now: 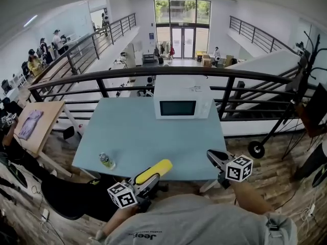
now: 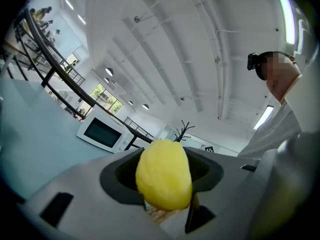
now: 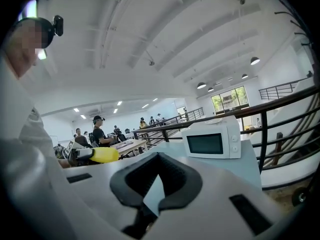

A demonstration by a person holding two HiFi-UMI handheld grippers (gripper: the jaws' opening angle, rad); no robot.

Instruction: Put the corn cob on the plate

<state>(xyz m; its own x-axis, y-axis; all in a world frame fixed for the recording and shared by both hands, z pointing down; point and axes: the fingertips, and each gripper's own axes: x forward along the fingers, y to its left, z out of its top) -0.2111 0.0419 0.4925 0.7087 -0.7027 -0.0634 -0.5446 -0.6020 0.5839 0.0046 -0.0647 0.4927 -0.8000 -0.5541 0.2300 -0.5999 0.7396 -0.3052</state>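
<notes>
1. Clamped in the left gripper (image 1: 149, 181): the corn cob (image 1: 153, 171), yellow, pinched along its near part.
2. Closed onto the cob from both sides, stopped fairly wide by its thickness.
3. In the left gripper view: cob end-on, filling the gap between the dark pads, rounded tip poking out past them.
4. In head view: cob at the near edge of the light blue table (image 1: 153, 131), angled up and to the right, far tip over the table top. Contact with the top not clear.
5. Right gripper (image 1: 213, 156): parted a little, holding nothing. Only table top showing through the gap in the right gripper view.
6. Placed over the table's near right corner, well apart from the left gripper, aimed toward the middle of the table.
7. Also in the right gripper view: cob and left gripper off to the left.
8. On the table: white microwave (image 1: 182, 104) at the far edge, door shut, facing the person.
9. Near the table's left front corner: 1 small bottle (image 1: 107, 161) with a green label, near the cob but apart from it.
10. Behind the table: dark railing (image 1: 122, 73), with a lower floor beyond.
11. To the left: wooden table (image 1: 43, 121) with a purple cloth (image 1: 30, 122) on it.
12. At the bottom of head view: grey shirt (image 1: 194, 221), between the 2 grippers.
</notes>
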